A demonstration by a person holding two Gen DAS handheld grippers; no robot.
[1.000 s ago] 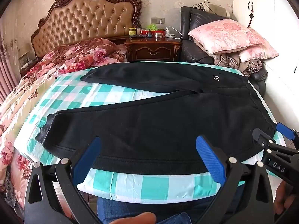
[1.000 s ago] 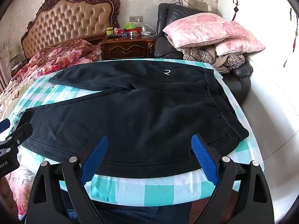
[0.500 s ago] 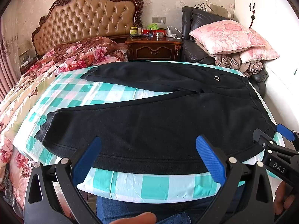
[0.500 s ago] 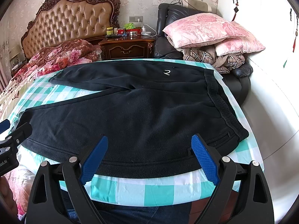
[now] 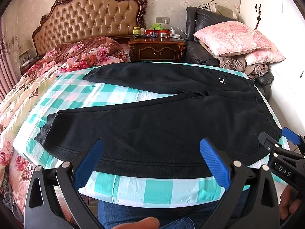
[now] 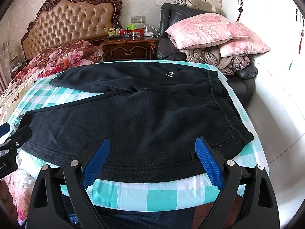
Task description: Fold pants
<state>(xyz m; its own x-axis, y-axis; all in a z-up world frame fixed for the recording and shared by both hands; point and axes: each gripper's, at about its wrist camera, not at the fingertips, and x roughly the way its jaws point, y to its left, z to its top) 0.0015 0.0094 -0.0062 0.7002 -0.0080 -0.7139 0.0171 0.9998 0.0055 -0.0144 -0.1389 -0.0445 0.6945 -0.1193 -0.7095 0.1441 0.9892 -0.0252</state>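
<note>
Left wrist view: left tool held low at the near edge of the checked teal-and-white sheet, its blue-padded fingers spread wide apart and gripping nothing, both tips poised over the near hem line of the black pants. The pants lie flat on the sheet, unfolded, waistband toward the right, two legs running left and splayed apart, a small white mark on the far leg near the waist. The right tool shows at the right margin, just beside the waistband corner, with part of a hand below it; a fingertip and blue denim sit at the bottom edge. Behind: tufted headboard, floral quilt, wooden nightstand, pink pillows stacked on a dark chair. Right wrist view: right tool likewise low at the near edge of the sheet, fingers released and wide apart, empty, tips over the near side of the pants close to the waistband and pocket. The left tool shows at the left margin beside the near leg cuff; from this view its opening cannot be told.
</note>
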